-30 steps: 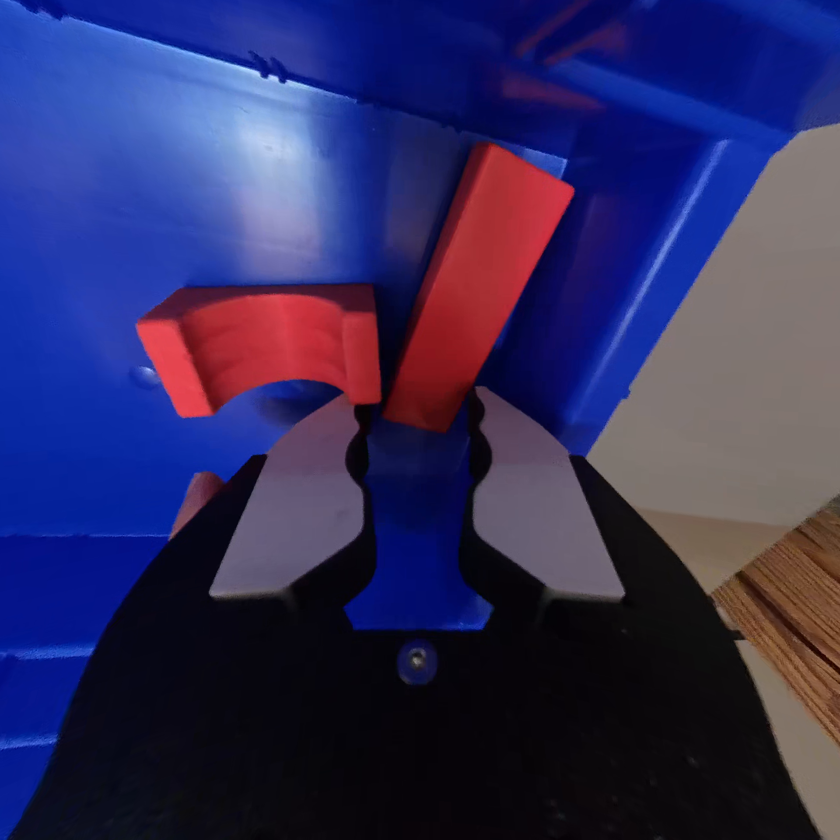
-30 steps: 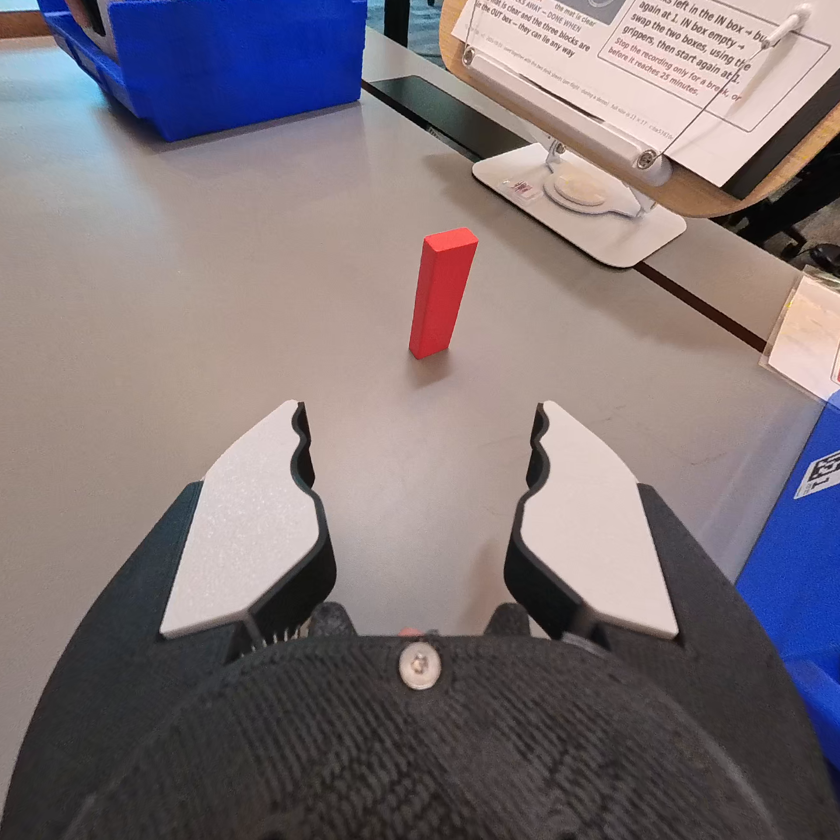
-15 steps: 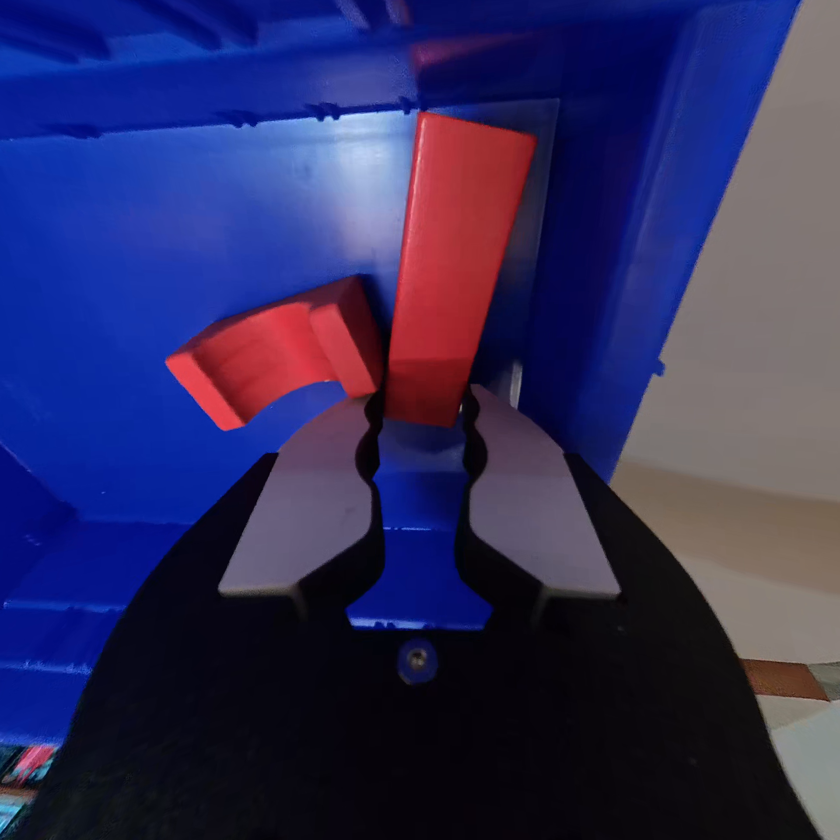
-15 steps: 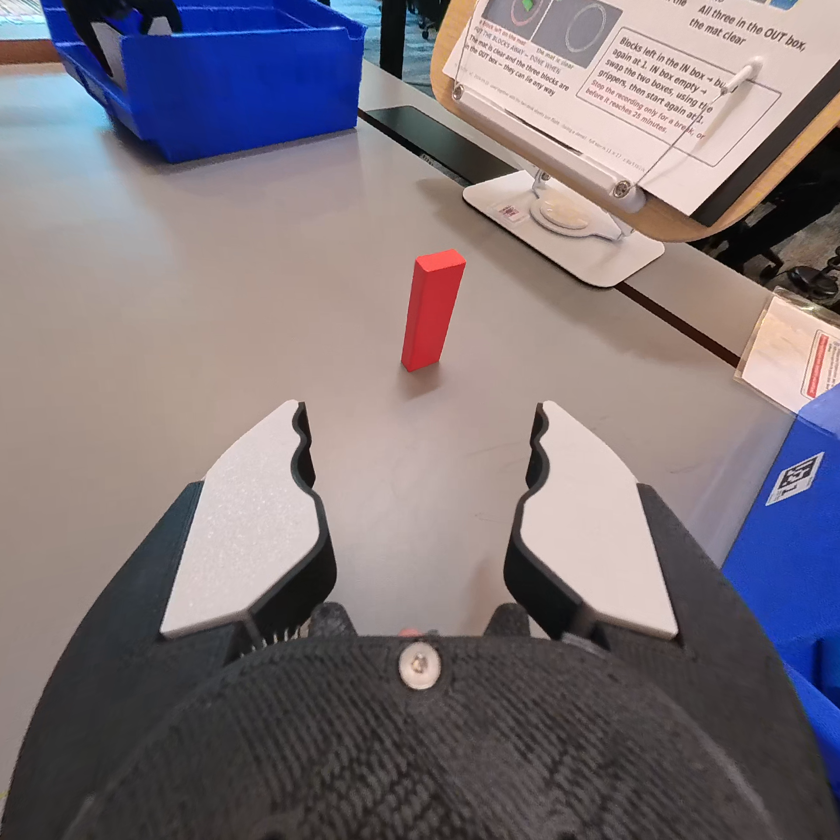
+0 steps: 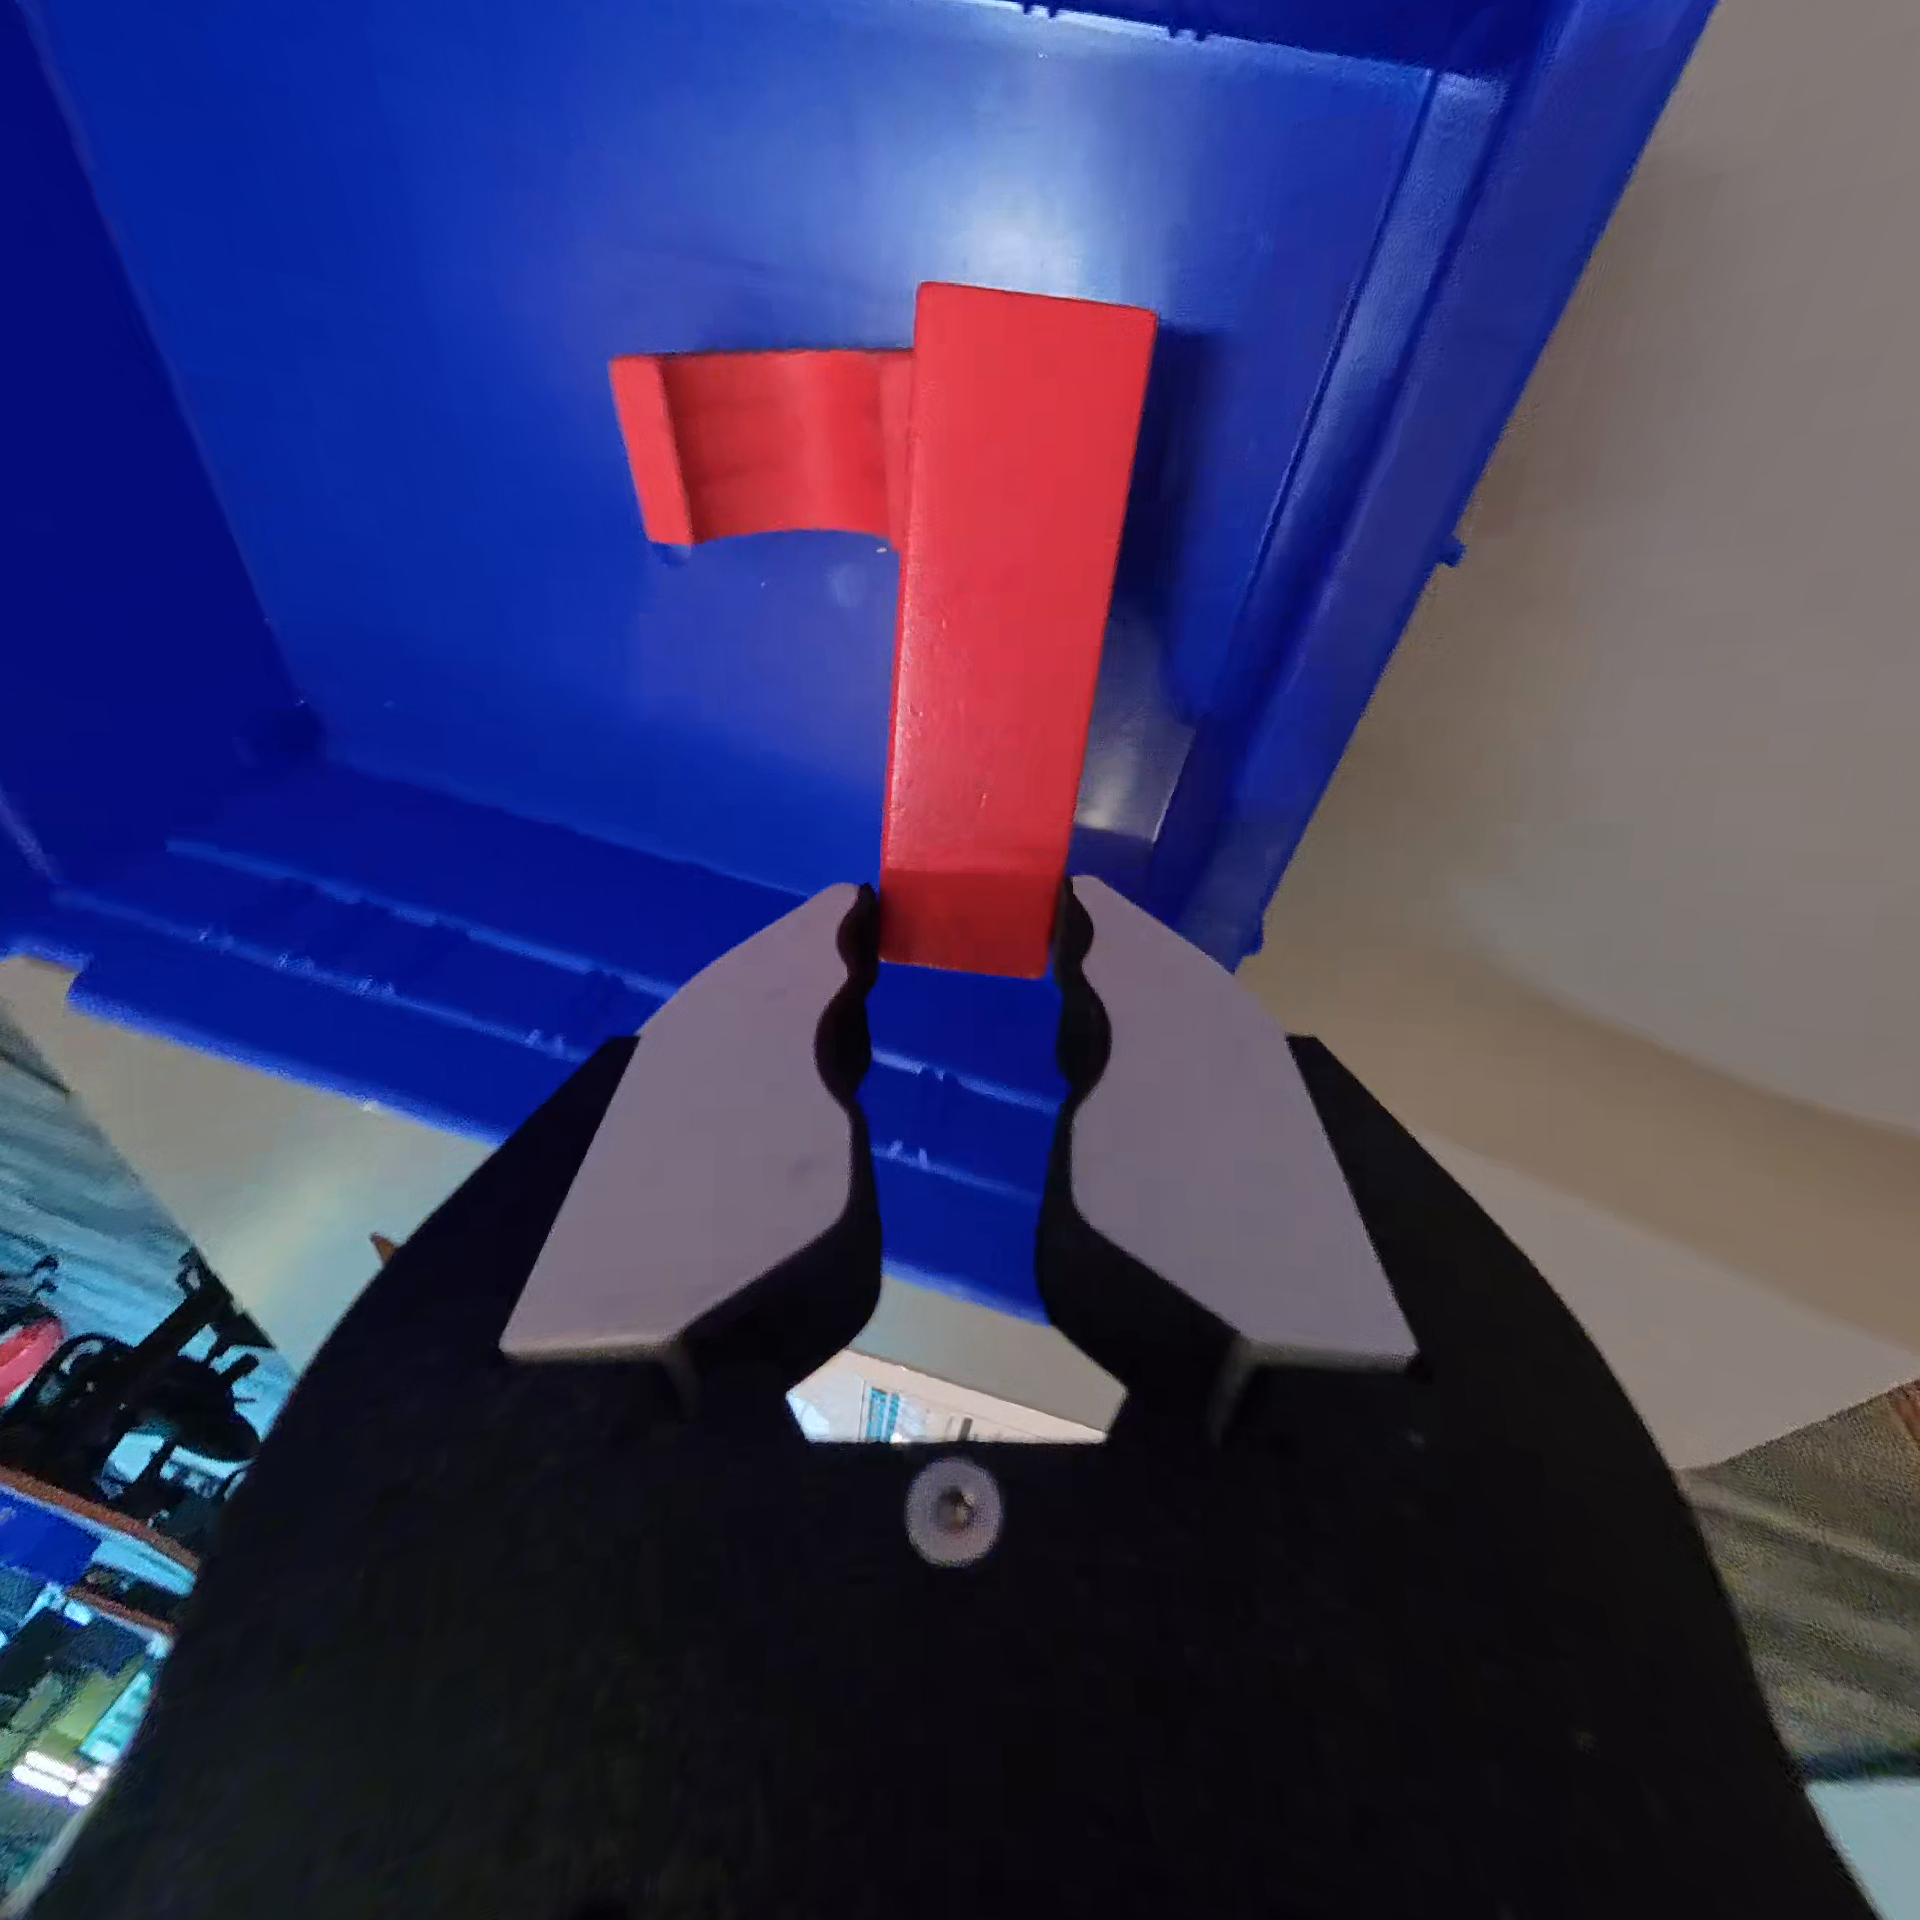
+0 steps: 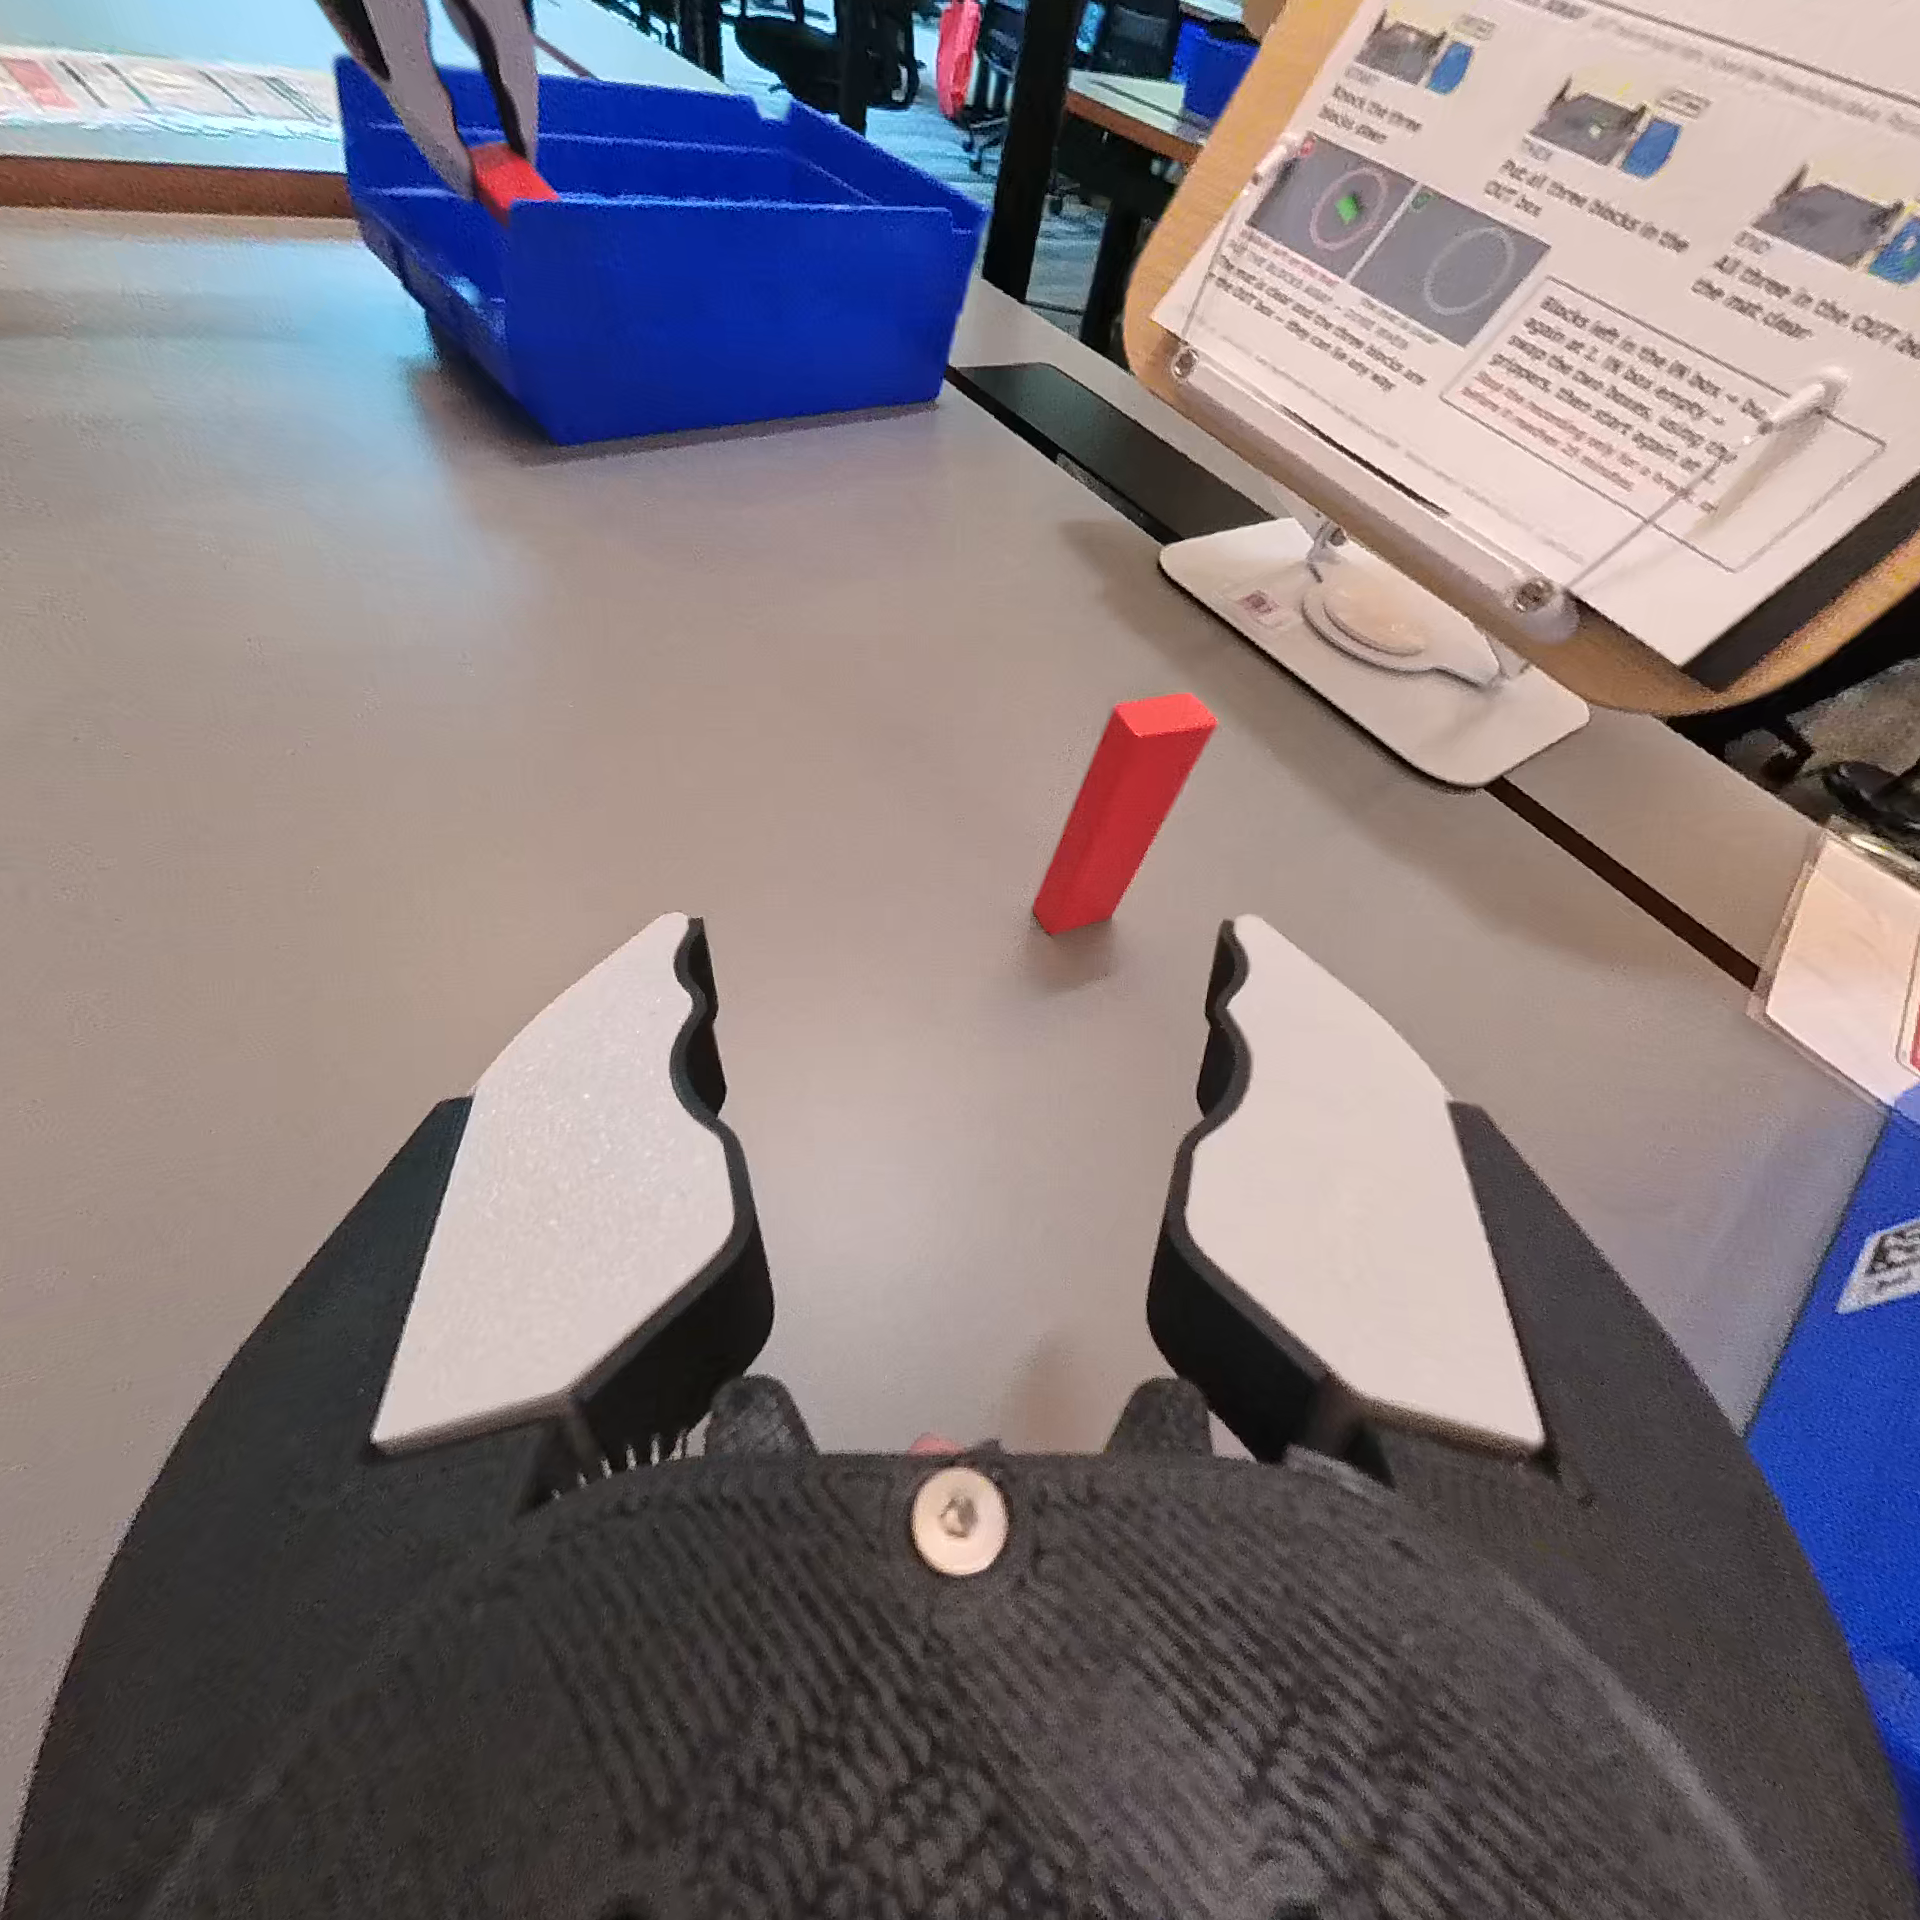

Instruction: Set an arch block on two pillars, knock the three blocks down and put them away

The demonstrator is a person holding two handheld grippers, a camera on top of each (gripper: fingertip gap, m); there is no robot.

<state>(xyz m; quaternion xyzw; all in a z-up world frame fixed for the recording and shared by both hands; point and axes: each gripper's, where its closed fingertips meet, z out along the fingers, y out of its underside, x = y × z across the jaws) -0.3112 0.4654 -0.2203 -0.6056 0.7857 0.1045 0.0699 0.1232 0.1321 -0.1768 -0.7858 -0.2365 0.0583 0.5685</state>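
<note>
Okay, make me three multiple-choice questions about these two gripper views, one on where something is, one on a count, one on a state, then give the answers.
1. Where does the upright red block stand?
A. on the grey table
B. inside the blue bin
C. on the document stand

2. How many red pieces show in the left wrist view?
A. one
B. two
C. four

3. How is the right gripper?
A. shut on a block
B. open and holding nothing
C. shut and holding nothing

Answers:
1 A: it stands on end on the grey table, just ahead of the right gripper.
2 B: a long red bar and a red arch piece behind it, over the blue bin.
3 B: its fingers are spread wide with only table between them, while the left gripper is closed on the long red bar's end.
</note>
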